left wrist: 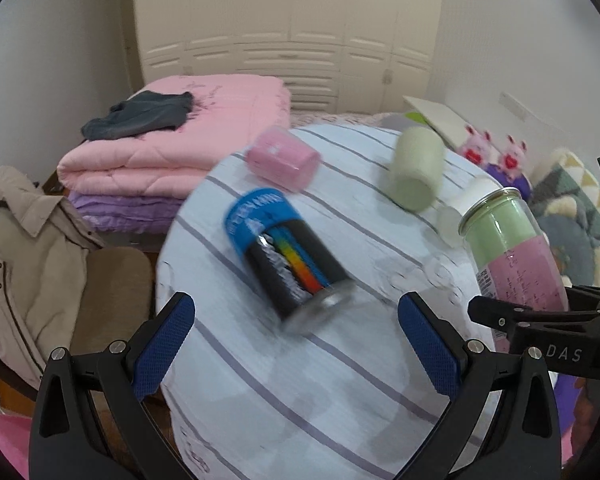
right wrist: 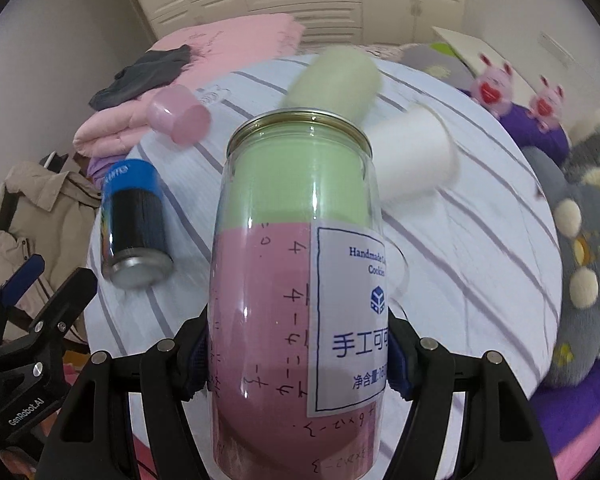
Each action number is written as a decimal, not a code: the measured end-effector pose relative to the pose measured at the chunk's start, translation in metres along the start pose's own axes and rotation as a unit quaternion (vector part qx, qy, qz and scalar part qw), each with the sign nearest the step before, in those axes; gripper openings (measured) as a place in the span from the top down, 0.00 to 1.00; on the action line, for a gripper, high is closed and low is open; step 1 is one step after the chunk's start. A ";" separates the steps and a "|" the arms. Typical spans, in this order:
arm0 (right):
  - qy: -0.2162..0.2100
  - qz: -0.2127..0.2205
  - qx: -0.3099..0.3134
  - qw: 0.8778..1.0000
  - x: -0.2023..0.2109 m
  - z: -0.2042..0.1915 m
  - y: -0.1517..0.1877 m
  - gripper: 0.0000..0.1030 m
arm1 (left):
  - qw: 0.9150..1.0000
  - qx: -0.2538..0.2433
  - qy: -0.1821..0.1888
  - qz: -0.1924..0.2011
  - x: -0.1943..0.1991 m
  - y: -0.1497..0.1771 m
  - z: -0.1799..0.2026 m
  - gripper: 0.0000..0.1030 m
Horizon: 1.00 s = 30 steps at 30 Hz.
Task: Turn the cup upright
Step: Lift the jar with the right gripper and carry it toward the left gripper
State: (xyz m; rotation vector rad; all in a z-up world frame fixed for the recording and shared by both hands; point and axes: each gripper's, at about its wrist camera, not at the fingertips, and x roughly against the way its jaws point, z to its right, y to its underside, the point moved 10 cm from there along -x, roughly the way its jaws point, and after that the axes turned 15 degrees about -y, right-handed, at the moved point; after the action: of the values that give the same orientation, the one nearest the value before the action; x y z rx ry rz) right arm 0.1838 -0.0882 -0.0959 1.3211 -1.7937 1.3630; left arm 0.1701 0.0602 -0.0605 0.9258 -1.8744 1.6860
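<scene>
My right gripper [right wrist: 298, 356] is shut on a clear jar-like cup [right wrist: 296, 264] with a green and pink inside and a white label; it stands nearly upright, mouth up, and also shows in the left wrist view [left wrist: 512, 248]. My left gripper [left wrist: 296, 340] is open and empty, just short of a black and blue can-shaped cup [left wrist: 286, 252] lying on its side on the striped round table [left wrist: 300, 380]. A pink cup [left wrist: 284, 160], a pale green cup [left wrist: 416, 168] and a white cup [right wrist: 412, 156] lie on their sides farther back.
Folded pink and purple quilts [left wrist: 172, 148] with dark clothing lie behind the table. A beige coat [left wrist: 16, 264] hangs over a chair at the left. Plush toys [left wrist: 496, 152] and cushions [right wrist: 580, 248] sit at the right. The right gripper's body [left wrist: 548, 320] is close to my left gripper.
</scene>
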 end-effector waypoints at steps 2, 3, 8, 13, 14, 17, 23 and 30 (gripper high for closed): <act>0.004 0.001 -0.009 1.000 0.006 0.008 0.011 0.32 | 1.000 -0.011 0.002 0.001 0.005 0.005 0.008 0.00; 0.008 0.002 -0.012 1.000 0.008 0.010 0.015 0.32 | 1.000 -0.016 0.004 0.001 0.007 0.008 0.011 0.00; 0.013 0.000 -0.027 1.000 0.013 0.021 0.036 0.32 | 0.999 -0.031 0.018 -0.020 0.005 0.028 0.025 0.00; 0.034 -0.038 -0.025 0.998 0.002 0.031 0.055 0.32 | 0.998 -0.040 0.027 -0.039 0.001 0.047 0.039 0.00; 0.041 -0.049 -0.023 0.998 -0.001 0.033 0.060 0.32 | 0.998 -0.041 0.026 -0.041 -0.001 0.049 0.038 0.00; 0.043 -0.056 -0.034 0.997 -0.006 0.035 0.064 0.31 | 0.998 -0.050 0.017 -0.045 0.000 0.052 0.040 0.00; 0.026 -0.024 -0.030 0.999 0.010 0.029 0.055 0.23 | 0.998 -0.037 0.017 -0.046 0.004 0.051 0.034 0.00; 0.008 -0.015 -0.038 0.999 0.016 0.022 0.053 0.23 | 0.998 -0.033 0.006 -0.050 0.003 0.052 0.029 0.00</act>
State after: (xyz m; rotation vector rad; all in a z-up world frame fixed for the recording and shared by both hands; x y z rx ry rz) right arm 0.1319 -0.1137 -0.1119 1.2893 -1.7896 1.2734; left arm 0.1331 0.0330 -0.0976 0.9651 -1.8337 1.5593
